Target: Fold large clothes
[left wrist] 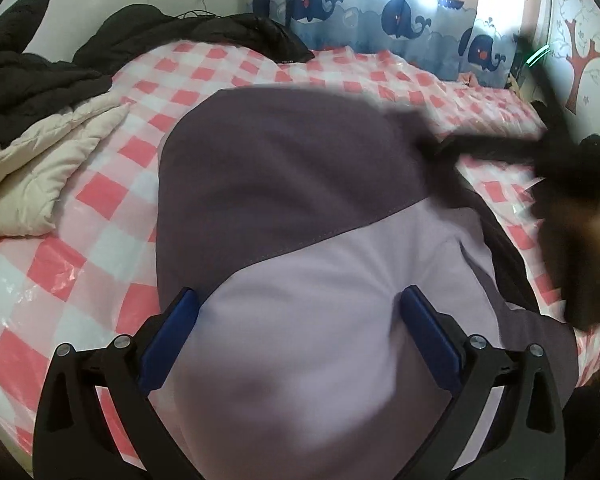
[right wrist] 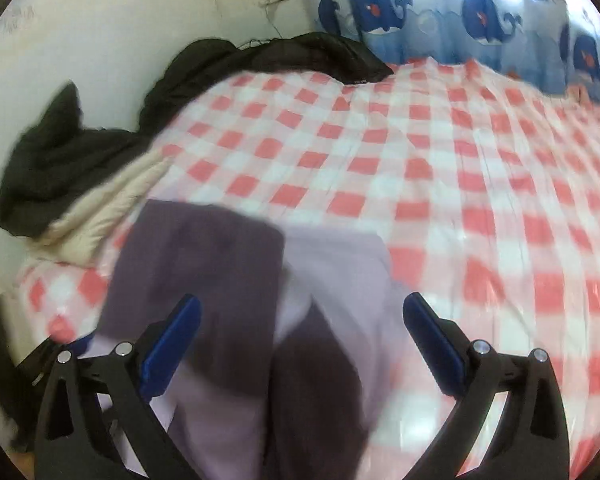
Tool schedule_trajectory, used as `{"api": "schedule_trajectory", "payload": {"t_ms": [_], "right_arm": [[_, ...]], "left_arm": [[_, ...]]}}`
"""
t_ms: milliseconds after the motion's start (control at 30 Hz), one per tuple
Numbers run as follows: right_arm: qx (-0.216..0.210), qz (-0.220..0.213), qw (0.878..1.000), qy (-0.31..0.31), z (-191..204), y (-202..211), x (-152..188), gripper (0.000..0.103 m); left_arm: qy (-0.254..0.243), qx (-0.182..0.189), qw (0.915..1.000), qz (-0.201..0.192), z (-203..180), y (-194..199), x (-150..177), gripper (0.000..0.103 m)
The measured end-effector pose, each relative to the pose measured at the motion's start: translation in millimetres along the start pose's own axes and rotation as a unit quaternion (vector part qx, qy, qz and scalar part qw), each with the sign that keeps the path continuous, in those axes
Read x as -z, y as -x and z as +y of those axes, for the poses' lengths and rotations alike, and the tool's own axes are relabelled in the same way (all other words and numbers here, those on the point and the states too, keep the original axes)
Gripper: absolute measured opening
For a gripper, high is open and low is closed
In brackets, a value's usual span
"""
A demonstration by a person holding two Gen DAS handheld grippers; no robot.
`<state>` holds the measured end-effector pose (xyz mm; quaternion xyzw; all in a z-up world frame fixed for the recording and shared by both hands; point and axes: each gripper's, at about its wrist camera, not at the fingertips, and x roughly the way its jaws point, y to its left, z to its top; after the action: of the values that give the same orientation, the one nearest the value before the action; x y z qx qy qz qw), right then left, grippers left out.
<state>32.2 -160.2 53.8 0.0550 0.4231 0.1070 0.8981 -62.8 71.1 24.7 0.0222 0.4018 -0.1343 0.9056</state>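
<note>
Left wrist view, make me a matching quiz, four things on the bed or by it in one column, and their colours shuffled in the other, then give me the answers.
Things:
1. Garment being folded
2. Bed cover
3. Curtain
4. Quilt at the bed's left edge

Colours:
A. Blue with dark whales
B. Cream
C. Dark purple and pale lilac
D. Pink and white checks

Pairs: 1-C, 2-D, 3-A, 4-B.

The left tongs are open over the lilac part of the garment; the right tongs are open too.
</note>
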Motion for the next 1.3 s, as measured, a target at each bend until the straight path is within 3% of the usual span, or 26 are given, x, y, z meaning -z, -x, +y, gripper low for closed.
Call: {"api": "schedule_trajectory", "payload": {"t_ms": [67,133,233,300,400,467,567,667,767,867,967,1033,1167,1300], "right_arm": [[-0.007,0.048,0.999,-0.008,-9,-55,15,0.098],[-0.042,0.059,0.996,-0.052,-29,-74,37,0.098],[-0.029,0.059,0.997,-0.044,-34,-52,35,0.098],[-0.031,0.033,0.998,-0.036,-36,-15,34,0.098],[-0.078,-0.008,0.997,-0.021,-27,37,50,0.098],[-0.082,-0.010,0.997,0.001,-17,63,74,0.098],[-0.020,0.058,0.997,0.040,-8,31,117,0.097],[-0.068,0.075,0.993,-0.061,-40,16,149,0.097],[-0.043,0.060,0.996,-0.043,-36,30,156,0.097],[-0.056,0.071,0.994,-0.058,-44,32,151,0.097],[-0.062,0.016,0.997,-0.044,-43,67,148,0.097],[-0.049,0.031,0.998,-0.033,-43,67,157,0.097],[-0.059,0.078,0.994,-0.043,-56,47,165,0.097],[-0.054,0.025,0.998,-0.024,-47,77,131,0.097]], "left_arm": [[-0.010,-0.010,0.9999,0.005,-4,-3,-1,0.096],[-0.028,-0.025,0.9993,0.009,-13,-6,-1,0.097],[-0.039,-0.036,0.9986,0.001,-19,-3,3,0.097],[-0.036,-0.042,0.9984,-0.006,-18,0,5,0.097],[-0.034,-0.046,0.9983,-0.012,-18,2,6,0.096],[-0.039,-0.053,0.9977,-0.014,-21,3,6,0.096],[-0.053,-0.046,0.9975,-0.007,-29,9,6,0.096],[-0.093,-0.062,0.9936,-0.017,-54,25,16,0.096],[-0.115,-0.081,0.9897,-0.025,-72,26,26,0.096],[-0.097,-0.090,0.9908,-0.029,-71,28,26,0.096],[-0.074,-0.078,0.9939,-0.027,-64,30,26,0.096],[-0.078,-0.066,0.9945,-0.024,-64,27,27,0.096],[-0.104,-0.088,0.9899,-0.039,-77,28,32,0.096],[-0.085,-0.073,0.9930,-0.037,-69,28,30,0.096]]}}
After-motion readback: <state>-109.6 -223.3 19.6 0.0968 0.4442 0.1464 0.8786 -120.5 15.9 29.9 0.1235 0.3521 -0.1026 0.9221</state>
